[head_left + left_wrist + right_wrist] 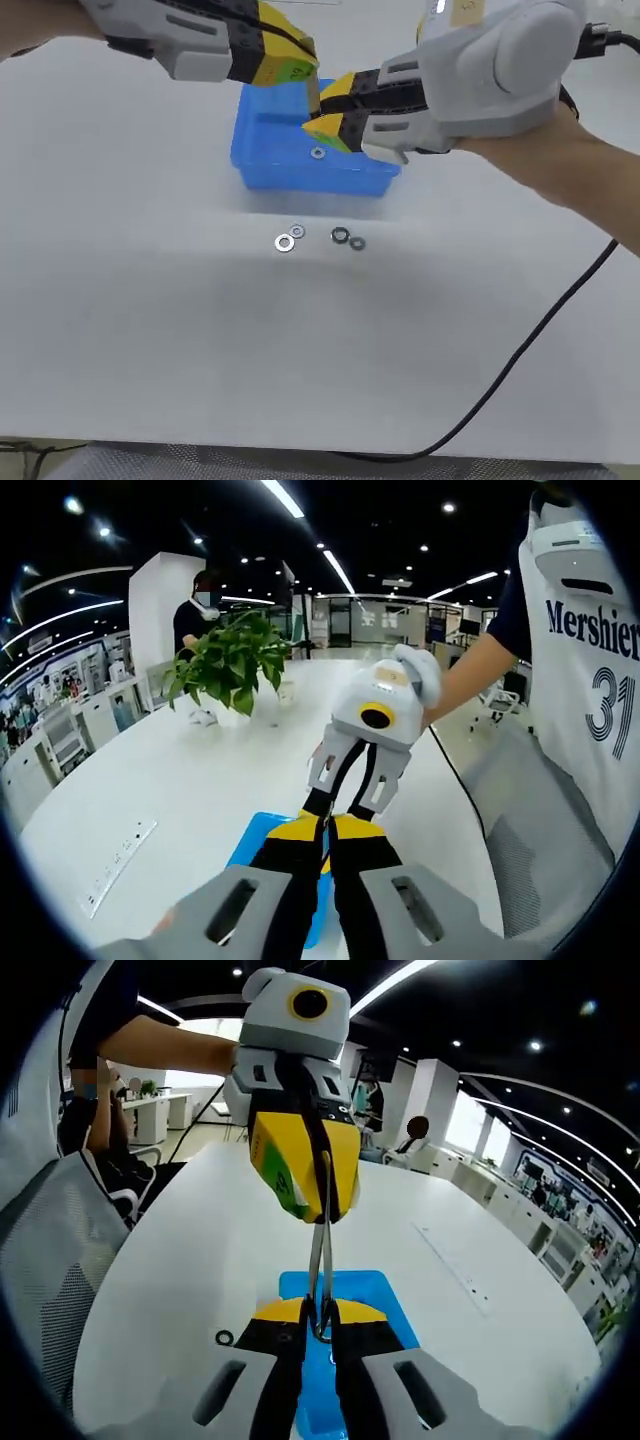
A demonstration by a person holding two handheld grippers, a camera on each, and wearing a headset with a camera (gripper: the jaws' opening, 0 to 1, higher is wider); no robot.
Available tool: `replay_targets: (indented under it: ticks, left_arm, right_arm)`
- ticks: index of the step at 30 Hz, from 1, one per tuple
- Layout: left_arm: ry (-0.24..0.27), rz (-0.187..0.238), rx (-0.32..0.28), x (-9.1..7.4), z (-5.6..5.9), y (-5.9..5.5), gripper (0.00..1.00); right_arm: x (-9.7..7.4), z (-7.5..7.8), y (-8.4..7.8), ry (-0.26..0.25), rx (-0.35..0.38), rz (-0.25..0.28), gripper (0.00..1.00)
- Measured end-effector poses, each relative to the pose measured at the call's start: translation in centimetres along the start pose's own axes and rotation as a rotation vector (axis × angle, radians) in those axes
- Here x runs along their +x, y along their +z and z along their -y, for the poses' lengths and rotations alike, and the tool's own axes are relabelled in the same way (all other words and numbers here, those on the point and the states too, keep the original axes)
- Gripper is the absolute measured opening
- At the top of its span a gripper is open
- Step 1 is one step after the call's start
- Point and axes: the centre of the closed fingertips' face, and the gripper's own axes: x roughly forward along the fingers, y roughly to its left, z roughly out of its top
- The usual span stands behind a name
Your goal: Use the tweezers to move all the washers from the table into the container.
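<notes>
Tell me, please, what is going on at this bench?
A person holds a gripper in each hand above the blue container. The tweezers run between the left gripper and the right gripper, both shut on them. One washer lies in the container; four washers lie on the table in front of it.

Occlusions and cut-offs
Head view: the left hand-held gripper (305,70) runs off the top edge, and both hand-held grippers cover the container (300,180) rear. Right gripper view: tweezers (321,1250) tips are buried between the right hand-held gripper (318,1322) jaws. The washers (286,243) on the tabletop (150,320) are too small to detail.
</notes>
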Motion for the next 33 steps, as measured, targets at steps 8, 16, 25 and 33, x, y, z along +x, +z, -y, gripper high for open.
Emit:
replay_targets:
  ticks: [8, 16, 25, 33]
  left_arm:
    - [0.005, -0.027, -0.004, 1.3, -2.5, -2.5, 0.05]
    - [0.005, -0.036, -0.078, 2.1, -3.6, -5.4, 0.05]
    - [0.003, -0.055, -0.084, 2.6, -3.8, -6.3, 0.05]
    - [0.006, -0.062, -0.068, 2.6, -3.6, -6.2, 0.05]
  right_arm:
    - [2.1, 1.2, -2.1, 0.021, 0.022, -0.026, 0.1]
    - [4.5, 1.4, -5.1, 0.063, 0.064, -0.064, 0.11]
    - [5.4, 1.4, -6.0, 0.08, 0.092, -0.073, 0.11]
    - [5.2, 1.3, -5.8, 0.068, 0.091, -0.079, 0.12]
